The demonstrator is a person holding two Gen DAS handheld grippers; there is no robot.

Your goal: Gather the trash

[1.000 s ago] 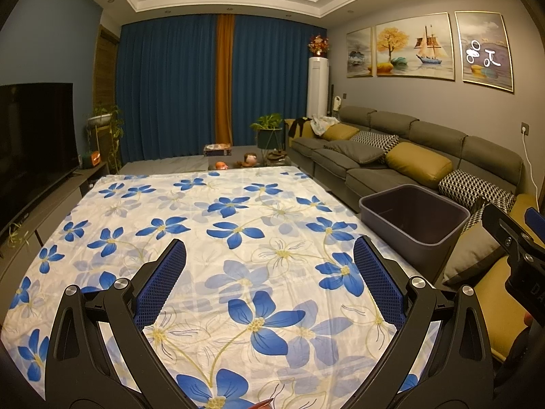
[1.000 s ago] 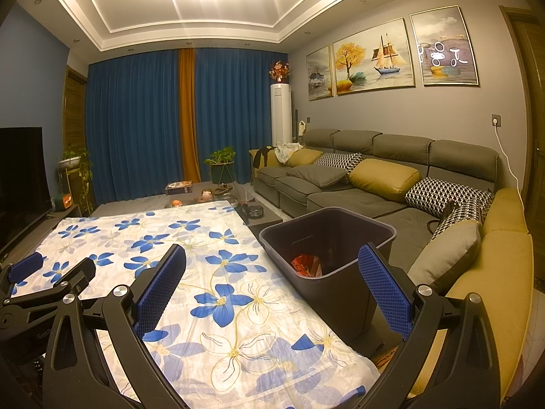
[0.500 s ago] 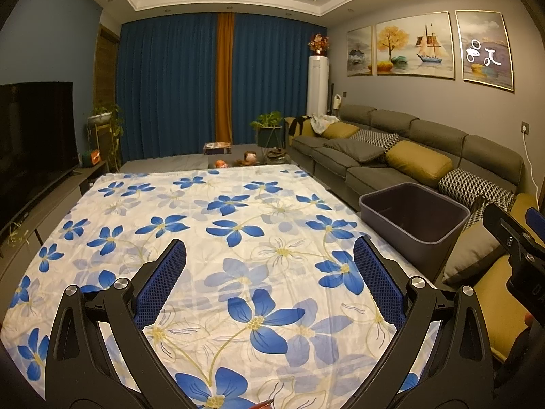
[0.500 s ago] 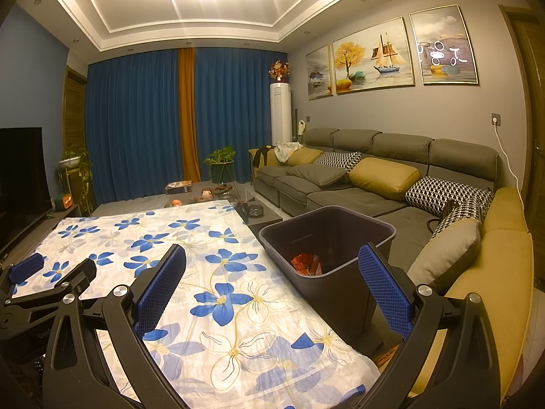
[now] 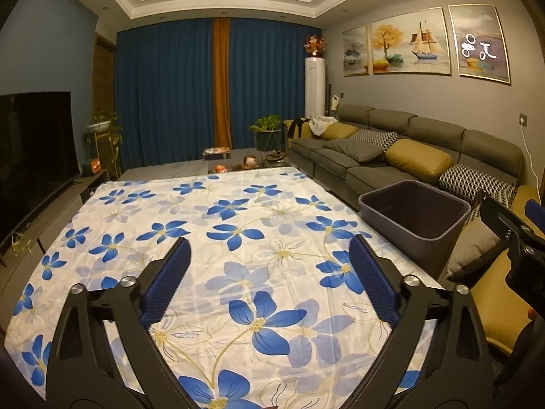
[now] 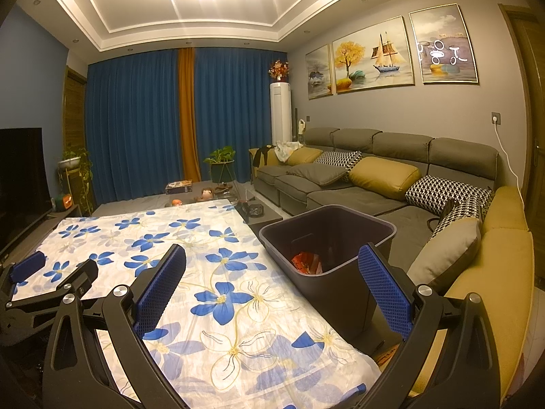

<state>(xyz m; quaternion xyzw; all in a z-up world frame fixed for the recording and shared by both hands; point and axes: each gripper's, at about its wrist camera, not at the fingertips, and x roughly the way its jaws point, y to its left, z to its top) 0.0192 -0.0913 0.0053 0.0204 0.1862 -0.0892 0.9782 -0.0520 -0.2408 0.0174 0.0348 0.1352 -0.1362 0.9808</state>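
A dark grey trash bin stands against the right edge of the table, with a crumpled red wrapper lying inside it. In the left wrist view the same bin sits to the right and its inside is dark. My left gripper hovers over the flowered tablecloth; its jaws are closing, still wide apart, with nothing between them. My right gripper is open and empty, spanning the table's right edge and the bin. No loose trash shows on the cloth.
A grey sofa with yellow and patterned cushions runs along the right wall, close behind the bin. A TV stands at the left. Small items and a potted plant sit beyond the table's far edge, before blue curtains.
The left gripper's fingers have drawn slightly inward. Both hands, the bin and the wrapper stay where they were.
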